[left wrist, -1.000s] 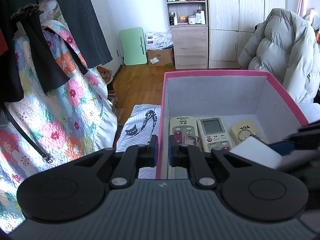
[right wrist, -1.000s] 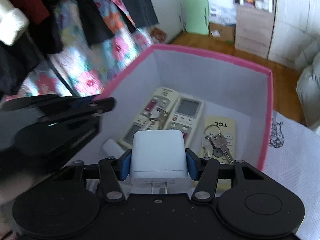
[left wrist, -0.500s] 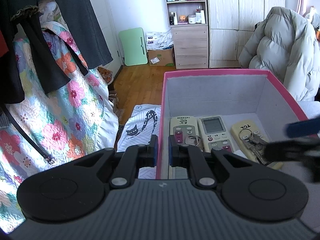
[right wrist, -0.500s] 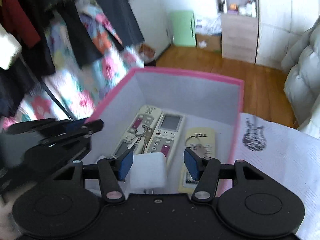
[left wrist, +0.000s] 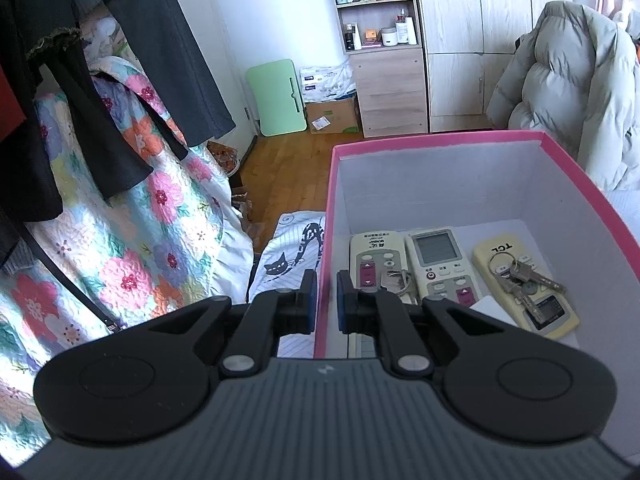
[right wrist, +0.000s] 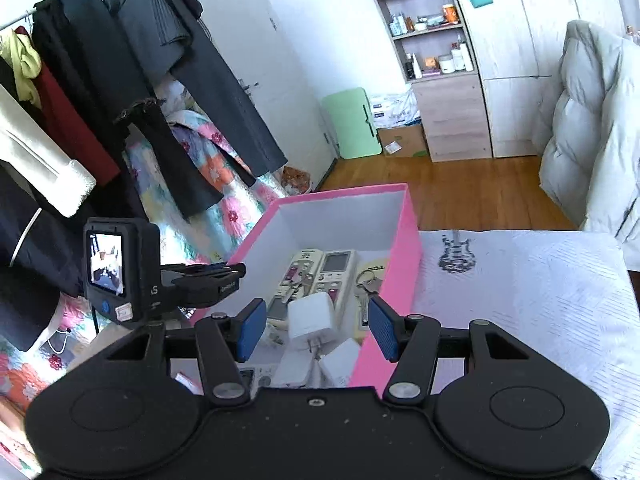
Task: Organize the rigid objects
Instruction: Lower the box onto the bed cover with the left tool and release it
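A pink box (left wrist: 576, 172) with white inside walls holds three remote controls (left wrist: 436, 264), two key bunches (left wrist: 524, 280) and white chargers. My left gripper (left wrist: 326, 300) is shut on the box's left wall (left wrist: 325, 264). In the right wrist view the box (right wrist: 404, 240) lies ahead; a white charger (right wrist: 312, 316) rests inside among other white adapters (right wrist: 340, 364). My right gripper (right wrist: 316, 330) is open and empty above the box's near end. The left gripper (right wrist: 208, 280) shows at the box's left rim.
The box stands on a white printed cloth (right wrist: 520, 288). A clothes rack with dark garments (right wrist: 120, 100) and a floral quilt (left wrist: 120, 240) are on the left. A grey puffer coat (left wrist: 568, 92), wooden floor and shelf unit (right wrist: 440, 80) lie beyond.
My right gripper opened and let the white charger go into the box, then drew back and up. My left gripper kept its hold on the box wall.
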`<state>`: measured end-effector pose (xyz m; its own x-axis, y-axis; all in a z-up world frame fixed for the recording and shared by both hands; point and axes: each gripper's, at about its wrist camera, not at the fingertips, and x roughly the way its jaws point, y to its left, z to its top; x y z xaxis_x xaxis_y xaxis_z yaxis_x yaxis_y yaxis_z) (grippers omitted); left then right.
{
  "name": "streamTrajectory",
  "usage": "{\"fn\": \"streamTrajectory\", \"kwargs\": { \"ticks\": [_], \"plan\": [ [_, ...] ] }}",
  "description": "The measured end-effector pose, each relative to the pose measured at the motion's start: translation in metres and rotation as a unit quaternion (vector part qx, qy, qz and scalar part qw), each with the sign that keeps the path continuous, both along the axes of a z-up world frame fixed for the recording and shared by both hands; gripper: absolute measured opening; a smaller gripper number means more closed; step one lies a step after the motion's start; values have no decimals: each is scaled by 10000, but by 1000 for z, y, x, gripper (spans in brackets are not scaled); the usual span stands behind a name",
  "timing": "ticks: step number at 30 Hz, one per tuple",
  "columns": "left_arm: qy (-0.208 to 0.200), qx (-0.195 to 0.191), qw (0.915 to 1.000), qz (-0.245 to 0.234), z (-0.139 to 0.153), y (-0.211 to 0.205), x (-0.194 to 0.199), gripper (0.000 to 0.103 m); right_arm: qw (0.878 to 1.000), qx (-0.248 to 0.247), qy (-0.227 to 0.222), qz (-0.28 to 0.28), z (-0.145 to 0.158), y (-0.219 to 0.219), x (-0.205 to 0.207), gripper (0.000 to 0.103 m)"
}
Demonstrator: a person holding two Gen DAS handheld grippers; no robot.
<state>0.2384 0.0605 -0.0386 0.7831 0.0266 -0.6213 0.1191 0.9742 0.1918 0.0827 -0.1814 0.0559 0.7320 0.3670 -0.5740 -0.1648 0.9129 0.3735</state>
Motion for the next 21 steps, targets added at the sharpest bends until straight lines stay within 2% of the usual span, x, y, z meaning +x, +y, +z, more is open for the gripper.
{"fn": "streamTrajectory", "kwargs": {
  "ticks": [4,8,10,14,17,21],
  "plan": [
    [-98,-126,9998,86,4,5,-2,10,9993,-249,-230,-151,-1,-3,-13,62],
    [148,-494,9985,195,14,17,-4,13,9984,-311,-449,-154,6,-7,-27,61],
    [150,-516,9981,293,21,20,-12,16,9976,-401,-539,-147,10,-7,-35,61],
    [-229,-295,9985,402,43,15,-43,20,9943,-671,-800,-193,16,-9,-51,61],
    [-466,-370,9972,462,61,16,-70,31,9920,-796,-956,-218,16,-11,-58,61],
    [-616,-428,9954,594,77,15,-105,36,9907,-869,-1014,-267,13,-13,-63,61]
  ]
}}
